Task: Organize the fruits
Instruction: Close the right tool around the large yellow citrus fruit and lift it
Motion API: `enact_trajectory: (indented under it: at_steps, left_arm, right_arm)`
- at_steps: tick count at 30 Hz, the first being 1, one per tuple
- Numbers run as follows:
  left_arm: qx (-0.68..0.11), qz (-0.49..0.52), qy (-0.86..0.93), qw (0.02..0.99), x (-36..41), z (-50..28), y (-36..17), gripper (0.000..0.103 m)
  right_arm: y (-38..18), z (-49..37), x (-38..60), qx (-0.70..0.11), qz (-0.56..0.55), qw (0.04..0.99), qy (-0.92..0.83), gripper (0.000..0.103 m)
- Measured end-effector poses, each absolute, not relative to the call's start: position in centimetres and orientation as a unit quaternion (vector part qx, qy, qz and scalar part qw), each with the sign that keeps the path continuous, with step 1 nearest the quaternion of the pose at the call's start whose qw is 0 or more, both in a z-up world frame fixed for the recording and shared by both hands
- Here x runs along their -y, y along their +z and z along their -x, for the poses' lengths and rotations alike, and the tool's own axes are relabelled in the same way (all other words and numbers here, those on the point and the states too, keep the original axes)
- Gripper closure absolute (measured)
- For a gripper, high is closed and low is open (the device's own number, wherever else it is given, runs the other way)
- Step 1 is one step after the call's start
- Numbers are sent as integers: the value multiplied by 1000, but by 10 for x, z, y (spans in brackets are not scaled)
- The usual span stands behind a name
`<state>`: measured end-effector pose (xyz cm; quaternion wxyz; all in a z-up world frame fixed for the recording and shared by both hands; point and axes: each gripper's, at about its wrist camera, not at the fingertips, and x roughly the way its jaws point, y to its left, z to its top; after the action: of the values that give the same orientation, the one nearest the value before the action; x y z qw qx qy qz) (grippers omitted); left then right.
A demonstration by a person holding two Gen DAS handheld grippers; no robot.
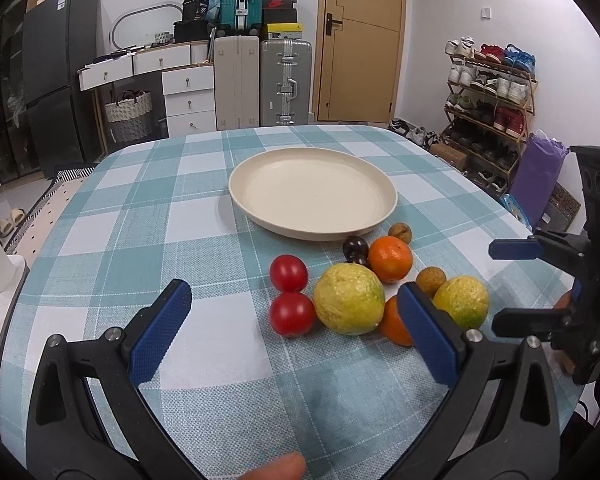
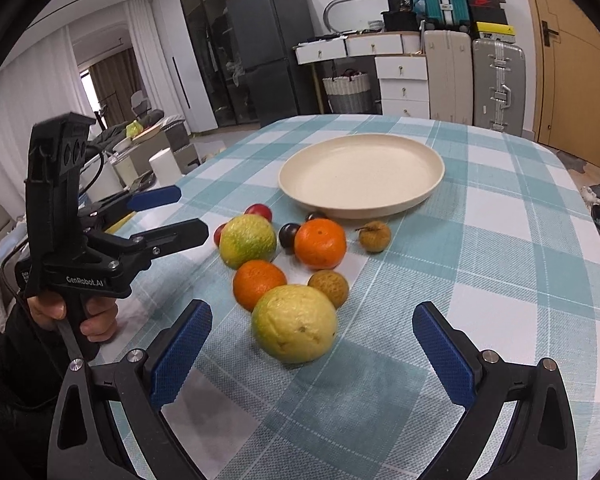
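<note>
The fruits sit in a bunch on the cloth just beside the empty plate. Both the left gripper and right gripper are wide apart, holding nothing. Pick one fruit, like the near guava, squeeze gently, then lift it to the plate.

Left gripper: black plastic frame, pistol handle, white "GenRobot.AI" lettering, silver screws, blue textured pads, black cable. Right gripper: matching black frame, blue pads. Dark sleeve.
</note>
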<state>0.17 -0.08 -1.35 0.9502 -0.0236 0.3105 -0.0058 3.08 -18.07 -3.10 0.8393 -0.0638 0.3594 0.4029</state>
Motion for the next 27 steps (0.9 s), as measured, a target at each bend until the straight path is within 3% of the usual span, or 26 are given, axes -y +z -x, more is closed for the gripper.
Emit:
enact_trajectory:
  at_steps: [8, 12, 15, 21, 27]
  left_arm:
    - [-329, 19, -22, 944, 6, -6, -16, 1]
    - [-330, 19, -35, 943, 8, -8, -17, 8]
    - [-333, 19, -42, 942, 9, -9, -17, 11]
    - [-335, 16, -48, 941, 9, -14, -19, 12]
    - [-338, 22, -47, 940, 7, -15, -19, 12]
  right_arm:
    - [-41, -33, 168, -393, 76, 814, 421, 18]
    - [-44, -30, 162, -395, 85, 804, 436, 27]
    - [-44, -30, 160, -397, 82, 804, 435, 28]
    - [-46, -34, 158, -410, 85, 807, 417, 48]
    - [-46, -36, 161, -409, 76, 805, 423, 50]
